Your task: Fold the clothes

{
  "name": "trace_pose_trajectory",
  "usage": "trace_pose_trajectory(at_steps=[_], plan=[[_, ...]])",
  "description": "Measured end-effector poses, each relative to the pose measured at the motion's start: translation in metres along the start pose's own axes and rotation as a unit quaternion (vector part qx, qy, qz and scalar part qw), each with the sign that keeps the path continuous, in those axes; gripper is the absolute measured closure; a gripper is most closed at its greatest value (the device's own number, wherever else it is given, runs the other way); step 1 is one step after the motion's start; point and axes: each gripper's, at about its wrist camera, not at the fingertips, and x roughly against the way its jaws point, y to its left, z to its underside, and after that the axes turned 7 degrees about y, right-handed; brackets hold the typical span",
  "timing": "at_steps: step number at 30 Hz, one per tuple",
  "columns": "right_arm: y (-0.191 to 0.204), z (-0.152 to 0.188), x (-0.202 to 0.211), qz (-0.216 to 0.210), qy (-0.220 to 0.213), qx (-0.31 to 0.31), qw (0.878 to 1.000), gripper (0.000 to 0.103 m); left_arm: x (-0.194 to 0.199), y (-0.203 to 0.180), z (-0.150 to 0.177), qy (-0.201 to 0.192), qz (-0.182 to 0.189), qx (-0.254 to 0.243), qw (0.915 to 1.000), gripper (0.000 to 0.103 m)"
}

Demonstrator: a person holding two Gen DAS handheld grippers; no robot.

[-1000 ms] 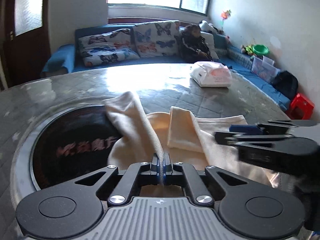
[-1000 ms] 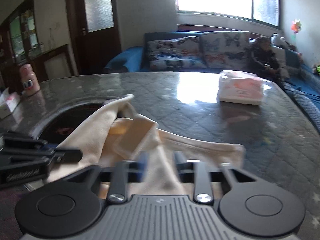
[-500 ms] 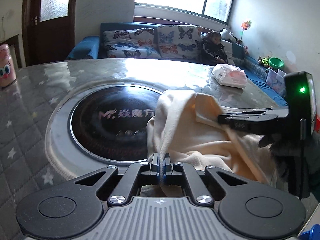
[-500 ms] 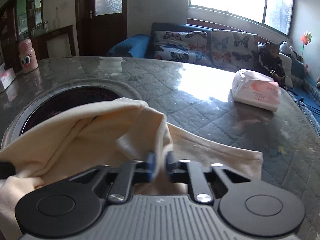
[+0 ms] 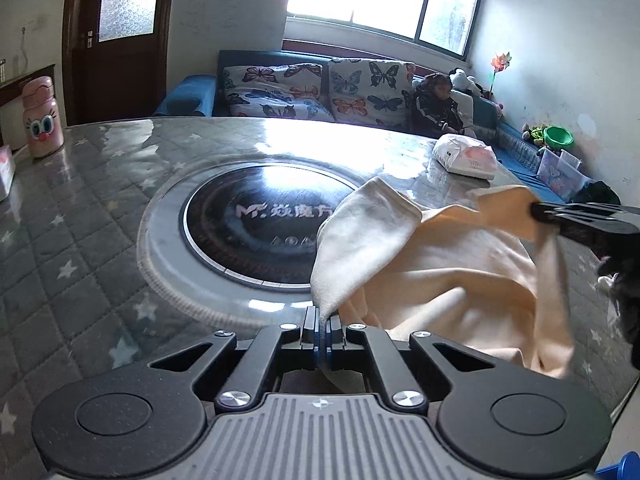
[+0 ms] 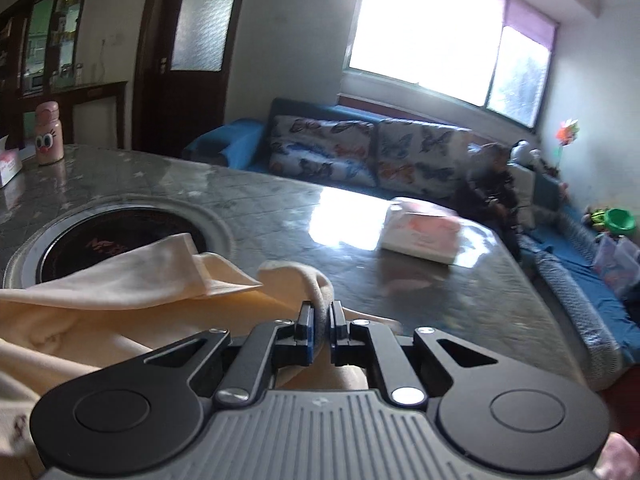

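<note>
A cream garment (image 5: 448, 264) hangs between my two grippers above the near right part of the grey quilted table (image 5: 80, 216). My left gripper (image 5: 322, 322) is shut on one edge of it. My right gripper (image 6: 320, 326) is shut on another edge of the garment (image 6: 120, 280), and its fingers (image 5: 568, 216) show at the right of the left wrist view, lifted with the cloth pinched. A folded flap (image 5: 368, 232) of the garment droops over the rim of the round black cooktop (image 5: 256, 224).
A white tissue pack (image 5: 466, 156) lies on the far right of the table. A pink bottle (image 5: 40, 120) and a tissue box (image 6: 8, 162) stand at the far left. A blue sofa (image 5: 320, 88) with a seated child lies beyond the table.
Both grippers have pulled back towards the near edge and lifted, raising the garment off the cooktop. The right gripper has risen and moved to the right, stretching the cloth.
</note>
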Motion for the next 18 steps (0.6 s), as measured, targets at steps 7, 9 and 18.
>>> trace_pose_trajectory(at_steps=[7, 9, 18], plan=[[-0.037, 0.037, 0.041, 0.049, 0.011, -0.038, 0.998, 0.097, 0.020, 0.013, 0.026, 0.017, -0.009, 0.006, 0.9998, 0.100], [-0.046, 0.052, 0.046, 0.060, 0.029, -0.050, 0.996, 0.097, 0.024, 0.019, 0.035, 0.027, -0.012, 0.014, 0.9995, 0.100], [-0.078, 0.090, 0.040, 0.045, 0.099, -0.126, 0.986, 0.091, 0.035, 0.033, 0.054, 0.061, -0.021, 0.020, 0.9977, 0.091]])
